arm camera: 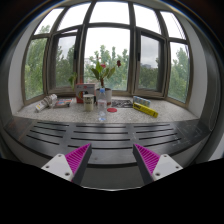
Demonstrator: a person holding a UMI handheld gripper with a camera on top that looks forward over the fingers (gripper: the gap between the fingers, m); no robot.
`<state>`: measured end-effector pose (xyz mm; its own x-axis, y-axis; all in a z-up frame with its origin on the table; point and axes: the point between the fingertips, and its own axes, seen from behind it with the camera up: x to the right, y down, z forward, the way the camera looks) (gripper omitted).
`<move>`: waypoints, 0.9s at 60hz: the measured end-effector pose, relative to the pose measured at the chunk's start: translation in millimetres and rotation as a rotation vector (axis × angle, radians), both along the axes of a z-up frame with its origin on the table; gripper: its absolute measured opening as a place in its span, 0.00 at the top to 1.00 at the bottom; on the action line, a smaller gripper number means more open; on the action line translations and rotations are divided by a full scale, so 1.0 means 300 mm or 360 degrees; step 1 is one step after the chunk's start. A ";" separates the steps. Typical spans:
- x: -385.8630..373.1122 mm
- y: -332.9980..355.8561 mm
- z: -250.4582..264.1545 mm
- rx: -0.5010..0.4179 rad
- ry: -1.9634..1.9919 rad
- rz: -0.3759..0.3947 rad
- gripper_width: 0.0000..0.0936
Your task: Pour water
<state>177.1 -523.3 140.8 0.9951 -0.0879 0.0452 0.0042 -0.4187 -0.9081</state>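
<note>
My gripper (pixel 112 158) is open, its two pink-padded fingers (pixel 76 157) spread wide with nothing between them. Far beyond the fingers, on the stone windowsill (pixel 60 113), a small clear bottle (pixel 101 108) stands in front of a vase of flowers (pixel 102 88). A white cup-like container (pixel 88 100) stands just left of the bottle. Both are well out of reach of the fingers.
A grey slatted surface (pixel 112 135) lies just ahead of the fingers, between them and the sill. A yellow box (pixel 145 109) lies right of the bottle, with small packets (pixel 47 103) left of it. A bay window (pixel 112 45) with trees outside stands behind.
</note>
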 end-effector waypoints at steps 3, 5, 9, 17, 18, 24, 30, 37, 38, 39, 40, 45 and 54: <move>-0.029 0.066 -0.019 0.0007 -0.0004 0.0013 0.09; -0.046 0.119 -0.031 0.0019 -0.0009 0.0017 0.08; -0.077 0.239 -0.050 0.0047 -0.0019 0.0023 0.08; -0.128 0.535 -0.081 0.0096 -0.0051 0.0028 0.08; -0.130 0.574 -0.085 0.0105 -0.0056 0.0026 0.08; -0.140 0.800 -0.107 0.0148 -0.0069 0.0009 0.08; -0.121 1.018 -0.130 0.0204 -0.0062 -0.0012 0.09; -0.097 1.235 -0.140 0.0260 -0.0102 -0.0034 0.09; -0.089 1.262 -0.142 0.0266 -0.0107 -0.0034 0.09; -0.085 1.292 -0.146 0.0273 -0.0109 -0.0034 0.09; -0.082 1.317 -0.152 0.0278 -0.0109 -0.0032 0.09; -0.070 1.428 -0.200 0.0263 -0.0089 -0.0036 0.11; -0.063 1.526 -0.220 0.0309 -0.0094 -0.0036 0.45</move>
